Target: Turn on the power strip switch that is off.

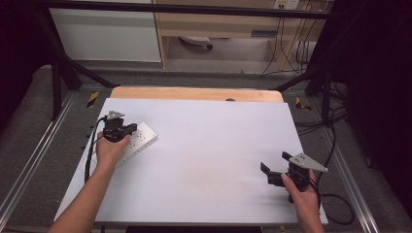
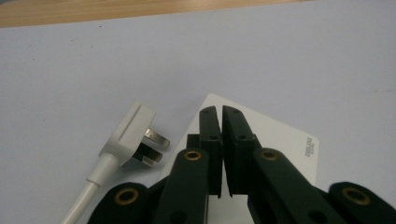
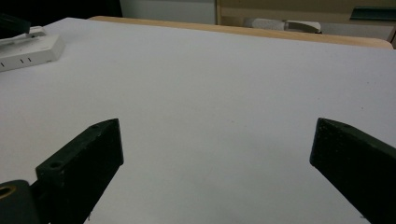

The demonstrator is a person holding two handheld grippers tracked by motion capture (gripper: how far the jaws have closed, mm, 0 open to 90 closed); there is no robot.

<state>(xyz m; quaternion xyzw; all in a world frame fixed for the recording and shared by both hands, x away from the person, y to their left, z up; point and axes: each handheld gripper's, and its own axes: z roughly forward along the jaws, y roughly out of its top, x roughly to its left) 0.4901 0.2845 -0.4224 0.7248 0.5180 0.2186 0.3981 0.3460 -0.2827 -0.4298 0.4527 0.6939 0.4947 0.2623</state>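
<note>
- The step in hand is judged to be work on the white power strip (image 1: pixel 137 141) at the left side of the table (image 1: pixel 209 160), perhaps plugging in the white plug (image 2: pixel 133 135).
- For a good result, the plug should be taken by its body, with the pins kept free.
- The left gripper (image 2: pixel 220 116) is seen with its jaws pressed nearly together just above the strip; nothing is pinched, and contact cannot be told.
- The right gripper (image 1: pixel 272 174) is held spread wide over bare table, well apart from the strip, and nothing is held.
</note>
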